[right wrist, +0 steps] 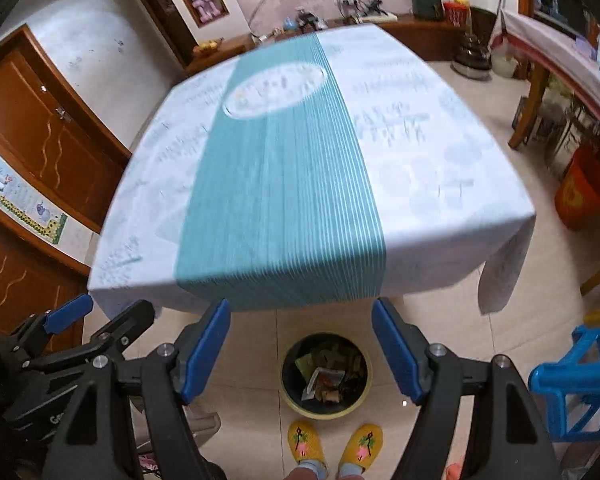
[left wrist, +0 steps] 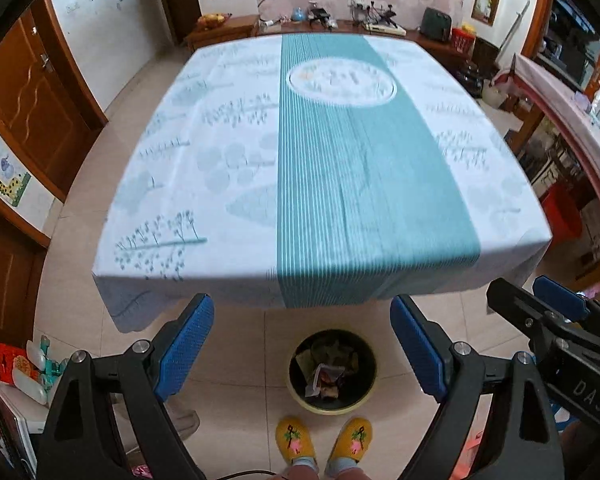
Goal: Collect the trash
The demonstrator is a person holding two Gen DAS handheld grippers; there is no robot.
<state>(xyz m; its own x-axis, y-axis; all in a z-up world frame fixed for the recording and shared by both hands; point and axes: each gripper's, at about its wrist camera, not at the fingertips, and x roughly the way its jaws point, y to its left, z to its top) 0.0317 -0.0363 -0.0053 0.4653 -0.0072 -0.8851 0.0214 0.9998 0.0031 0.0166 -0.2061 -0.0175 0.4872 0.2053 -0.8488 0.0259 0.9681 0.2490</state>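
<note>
My left gripper (left wrist: 302, 350): blue pads spread wide apart, nothing between them, pointing steeply down.

My right gripper (right wrist: 302, 350): blue pads likewise wide apart and empty, just beside the left one; each shows at the edge of the other's view.

Trash bin (left wrist: 332, 372): round, dark inside with a pale yellow rim, standing on the tiled floor below and between my left fingers; also framed between my right fingers (right wrist: 326, 374).

Trash (left wrist: 327, 378): crumpled wrappers and papers lying inside the bin, well below both grippers and touching neither.

Table (left wrist: 228, 152): ahead of and beyond both grippers, covered by a white cloth with a teal striped band down its middle; its near edge lies just past my fingertips.

My feet in yellow slippers (left wrist: 324, 442): on the floor just behind the bin.

Blue plastic stool (right wrist: 576, 384): right of my right gripper.
</note>
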